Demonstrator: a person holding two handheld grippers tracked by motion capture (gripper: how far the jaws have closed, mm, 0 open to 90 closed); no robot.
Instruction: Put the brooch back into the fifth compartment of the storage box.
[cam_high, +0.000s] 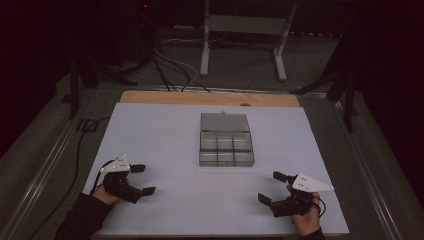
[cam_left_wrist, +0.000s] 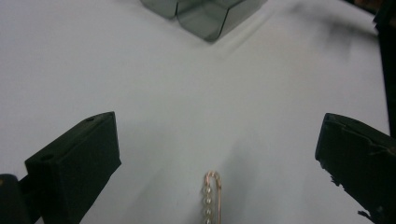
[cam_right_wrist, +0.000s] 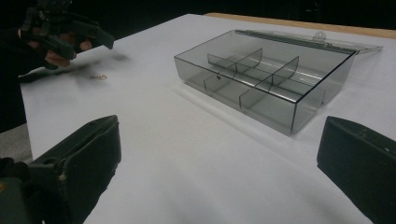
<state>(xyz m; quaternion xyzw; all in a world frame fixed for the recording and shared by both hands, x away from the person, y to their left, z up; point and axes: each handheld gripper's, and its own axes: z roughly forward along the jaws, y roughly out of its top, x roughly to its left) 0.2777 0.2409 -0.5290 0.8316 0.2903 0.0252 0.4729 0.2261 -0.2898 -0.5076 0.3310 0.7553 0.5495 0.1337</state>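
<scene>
Beaded pin (cam_left_wrist: 212, 198) between left hand-held gripper (cam_left_wrist: 215, 154) jaws.

The desk (cam_high: 165, 130) has a plain pale bluish-white top with no pattern, and a light wood-brown strip (cam_high: 210, 97) along its far edge. The box (cam_right_wrist: 261, 79) is see-through smoky grey, dividers and lid alike. Both grippers, left (cam_high: 141, 179) and right (cam_high: 272, 186), are black with black fingers (cam_left_wrist: 74, 168), each topped by a pale grey-white plate (cam_high: 311, 183). The pin (cam_left_wrist: 212, 196) is coppery gold with small silvery-white beads. The sleeve (cam_high: 82, 217) is black.
</scene>
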